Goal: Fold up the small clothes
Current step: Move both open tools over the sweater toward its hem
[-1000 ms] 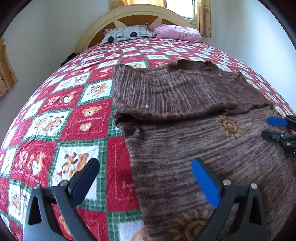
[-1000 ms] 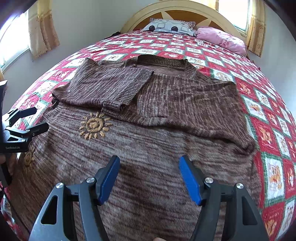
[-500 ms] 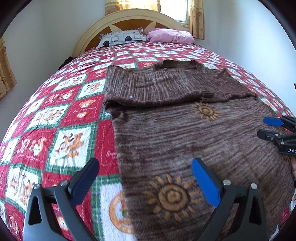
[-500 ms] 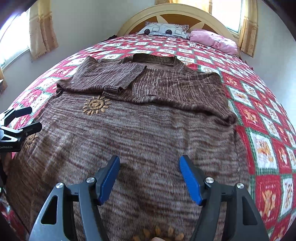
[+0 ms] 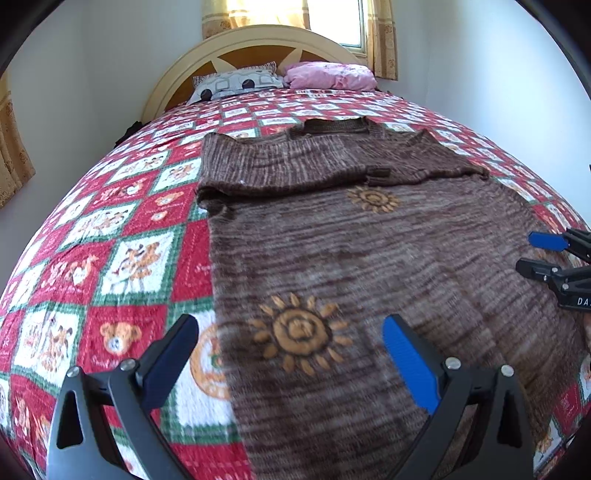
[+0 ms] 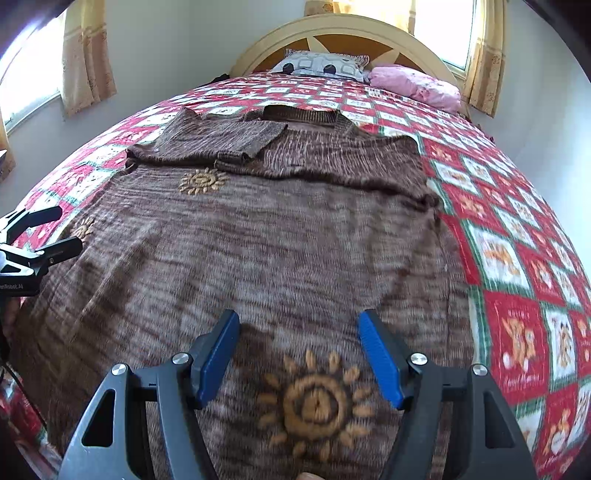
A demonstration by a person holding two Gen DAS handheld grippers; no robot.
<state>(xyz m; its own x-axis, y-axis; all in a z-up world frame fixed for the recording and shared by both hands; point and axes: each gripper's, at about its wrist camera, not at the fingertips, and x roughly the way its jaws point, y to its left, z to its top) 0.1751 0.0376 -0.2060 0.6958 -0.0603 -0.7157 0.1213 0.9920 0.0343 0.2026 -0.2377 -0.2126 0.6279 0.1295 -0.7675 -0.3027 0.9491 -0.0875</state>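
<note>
A brown knit sweater (image 5: 351,251) with orange sun motifs lies flat on the bed, both sleeves folded across its chest; it also shows in the right wrist view (image 6: 266,251). My left gripper (image 5: 291,343) is open and empty, hovering over the sweater's lower left part near a sun motif (image 5: 299,332). My right gripper (image 6: 297,347) is open and empty above the lower right part, over another sun motif (image 6: 317,406). Each gripper shows in the other's view, the right one (image 5: 532,253) at the right edge and the left one (image 6: 62,229) at the left edge.
The bed is covered by a red, green and white teddy-bear quilt (image 5: 122,266). A patterned pillow (image 5: 236,83) and a pink pillow (image 5: 328,75) lie by the cream headboard (image 6: 347,29). Walls and curtained windows surround the bed.
Both grippers have drawn back toward the foot of the bed, away from the folded sleeves, so the sweater's lower part with its sun motifs has come into view. Both stay open.
</note>
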